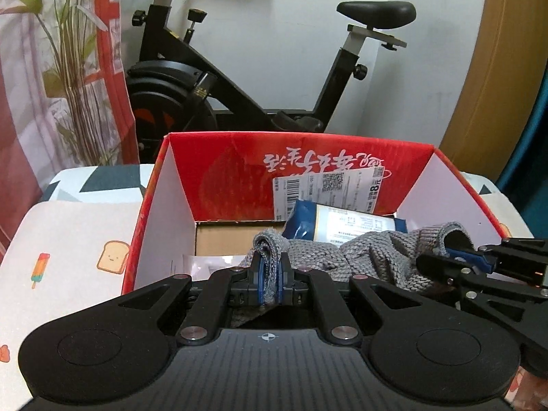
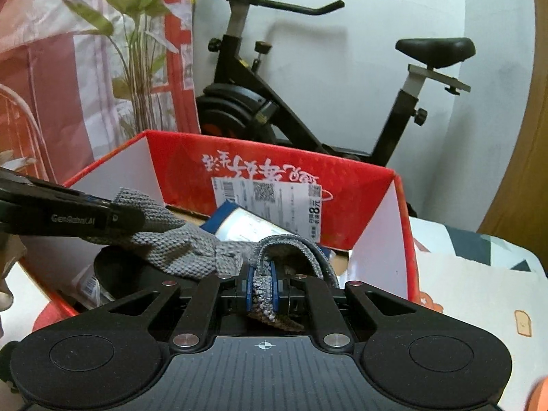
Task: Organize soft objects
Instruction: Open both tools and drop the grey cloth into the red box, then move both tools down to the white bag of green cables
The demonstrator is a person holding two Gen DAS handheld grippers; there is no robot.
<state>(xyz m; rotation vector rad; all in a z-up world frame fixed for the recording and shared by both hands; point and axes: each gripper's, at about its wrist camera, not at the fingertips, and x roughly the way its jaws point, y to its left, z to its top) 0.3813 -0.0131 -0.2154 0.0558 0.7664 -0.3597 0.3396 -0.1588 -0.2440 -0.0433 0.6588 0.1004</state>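
A grey knitted cloth [image 1: 370, 257] hangs stretched between both grippers, just above the open red cardboard box [image 1: 219, 185]. My left gripper [image 1: 270, 274] is shut on the cloth's left edge, which folds over the blue pads. Seen from the left wrist view, my right gripper [image 1: 455, 257] pinches the cloth's right end. In the right wrist view, the right gripper [image 2: 263, 282] is shut on a bunched edge of the grey cloth [image 2: 178, 243], and the left gripper [image 2: 109, 215] enters from the left. The red box [image 2: 359, 198] lies right behind it.
A blue-and-white packet [image 1: 342, 222] and a white shipping label [image 1: 328, 188] sit in the box, with a plastic-wrapped item [image 1: 202, 263] at its bottom. The box rests on a printed cover [image 1: 68, 257]. Behind stand an exercise bike [image 1: 239, 85], a plant [image 1: 78, 68] and a curtain.
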